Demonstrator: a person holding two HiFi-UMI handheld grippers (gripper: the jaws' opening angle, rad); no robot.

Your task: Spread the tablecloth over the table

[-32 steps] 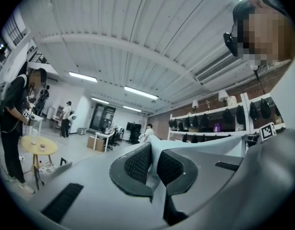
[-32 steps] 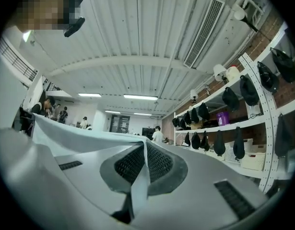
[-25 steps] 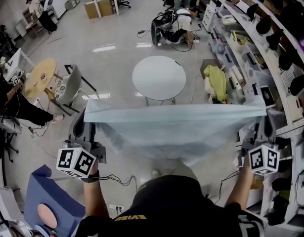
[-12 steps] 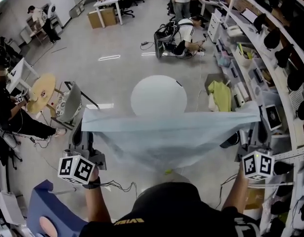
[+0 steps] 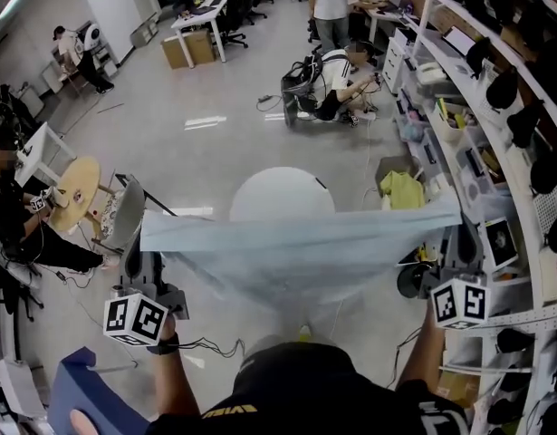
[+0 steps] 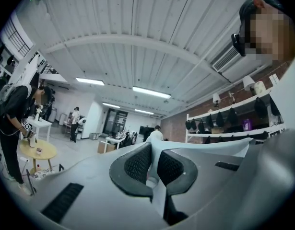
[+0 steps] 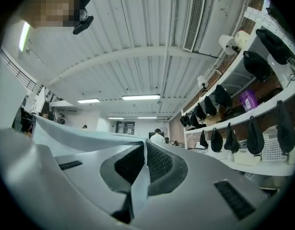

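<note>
The tablecloth (image 5: pixel 296 247) is held taut in the air near the round desk (image 5: pixel 280 193), its corners pinched between the jaws of the left gripper (image 5: pixel 142 243) and right gripper (image 5: pixel 461 234).

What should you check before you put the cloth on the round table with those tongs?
1. Left tongs pinch a cloth corner: ok, shut on it.
2. Right tongs pinch the other corner: ok, shut on it.
3. Cloth pulled straight between the tongs: ok, the top edge is taut and the middle sags.
4. Cloth laid on the table: not ok, it is held up in the air.
5. Table top free of things: cannot tell, the cloth hides the near part.
</note>
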